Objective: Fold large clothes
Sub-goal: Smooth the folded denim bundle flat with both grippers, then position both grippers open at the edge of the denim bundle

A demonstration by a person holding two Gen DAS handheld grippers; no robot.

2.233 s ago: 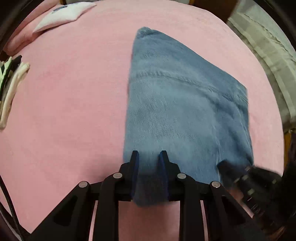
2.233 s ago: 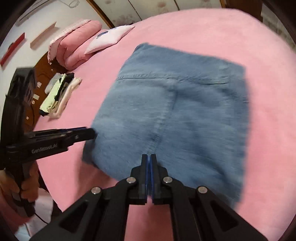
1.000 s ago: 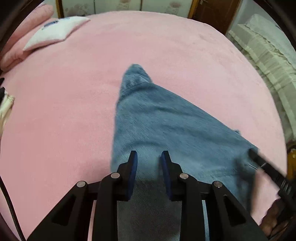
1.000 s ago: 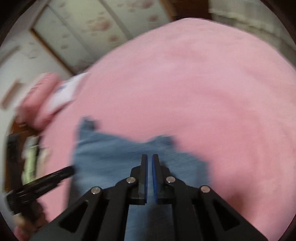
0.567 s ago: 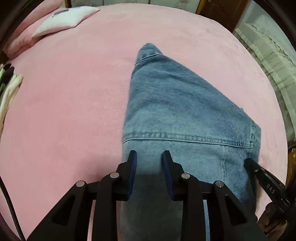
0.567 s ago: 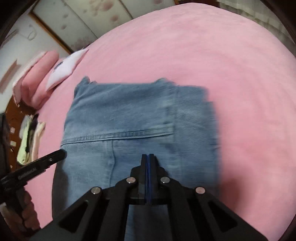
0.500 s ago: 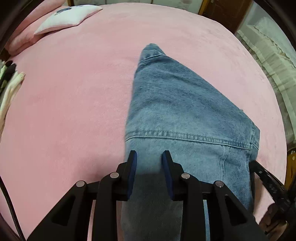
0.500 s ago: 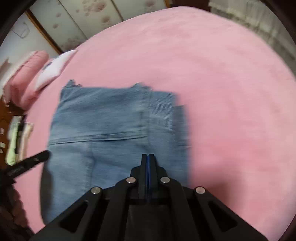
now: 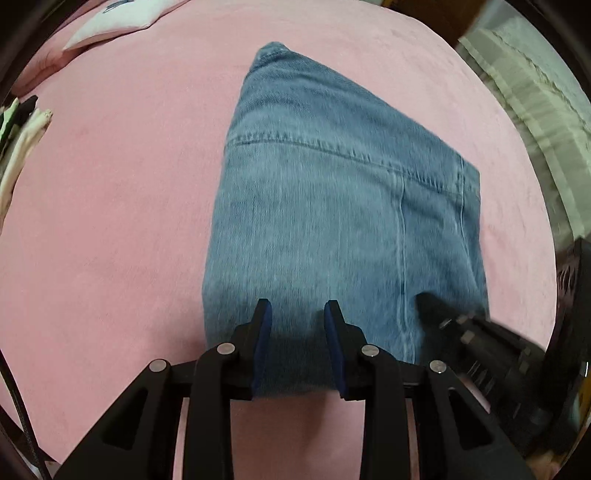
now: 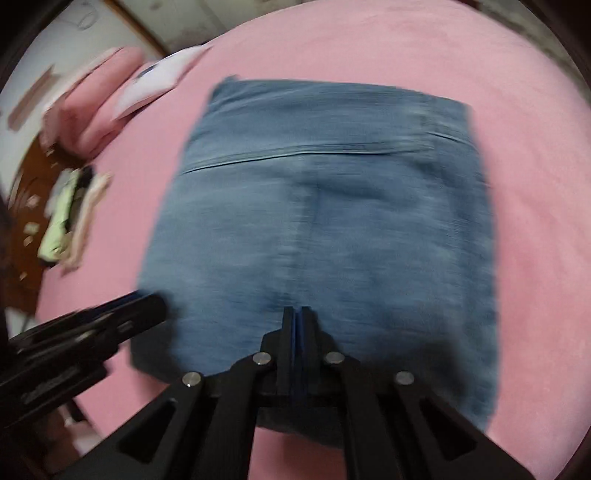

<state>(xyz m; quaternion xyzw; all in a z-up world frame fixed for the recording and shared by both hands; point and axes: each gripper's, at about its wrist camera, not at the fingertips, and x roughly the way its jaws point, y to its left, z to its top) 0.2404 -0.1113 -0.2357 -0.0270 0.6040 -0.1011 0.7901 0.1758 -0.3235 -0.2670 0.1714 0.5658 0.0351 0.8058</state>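
nearest the left wrist camera, the black left gripper with blue pads (image 9: 297,314) is seen with its jaws part-way apart over the near edge of the folded blue denim jeans (image 9: 332,206); denim fills the gap between the pads, but whether it is pinched or merely lies beneath cannot be told. in the right wrist view, the black right gripper (image 10: 296,314) is pressed fully together at the same near edge, and whether any cloth is caught between its pads cannot be told through the blur. the jeans are laid as a compact, roughly rectangular bundle in the middle of the pink fleecy bed cover (image 9: 110,184), one stitched seam running across the upper layer. the step in hand is judged to be the setting-down or flattening of a late fold. next, a release and a smoothing of the near edge would likely be called for. farther off, a white pillow (image 9: 118,22) and a small pile of pale clothes (image 10: 70,218) are seen at the bed's edge.
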